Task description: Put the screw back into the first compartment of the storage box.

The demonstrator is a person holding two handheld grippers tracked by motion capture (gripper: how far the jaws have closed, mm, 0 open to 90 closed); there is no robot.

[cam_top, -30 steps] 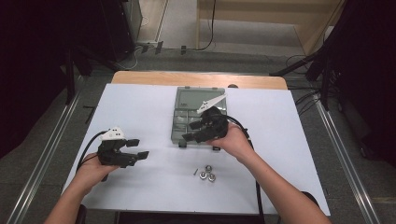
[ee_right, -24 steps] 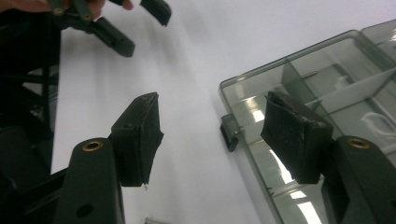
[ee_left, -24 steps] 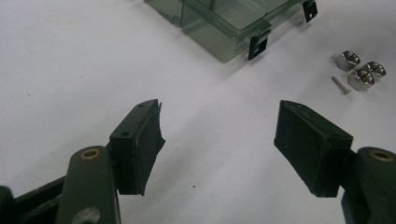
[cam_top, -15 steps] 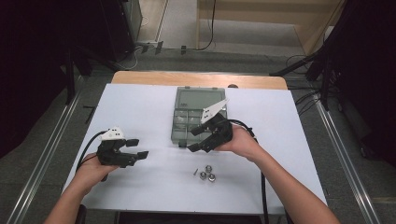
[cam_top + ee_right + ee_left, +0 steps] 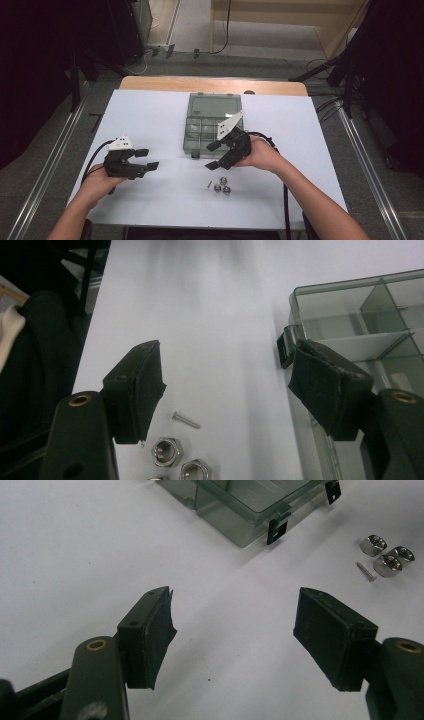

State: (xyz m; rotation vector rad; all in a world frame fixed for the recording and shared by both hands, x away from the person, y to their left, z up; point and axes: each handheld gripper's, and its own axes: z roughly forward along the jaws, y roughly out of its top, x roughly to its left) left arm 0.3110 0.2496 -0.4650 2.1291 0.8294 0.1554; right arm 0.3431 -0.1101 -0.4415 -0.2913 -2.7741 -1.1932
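Right gripper (image 5: pixel 215 155) hangs at the box's (image 5: pixel 210 125) near edge, jaws just opened and empty, above the nuts (image 5: pixel 222 189) and screw (image 5: pixel 209 184) on the desk (image 5: pixel 150 120). Left gripper (image 5: pixel 148 158) waits, jaws apart. Risk, I'd say: a jaw tip nudging the nuts so they roll away. The screw lies flat, long axis slanting near-left to far-right.

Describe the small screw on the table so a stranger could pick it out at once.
Start at the clear compartment box in the middle of the white table. On the person's side of its front edge lies a small cluster of metal nuts. The screw lies just left of them: thin and straight, not chunky and six-sided.
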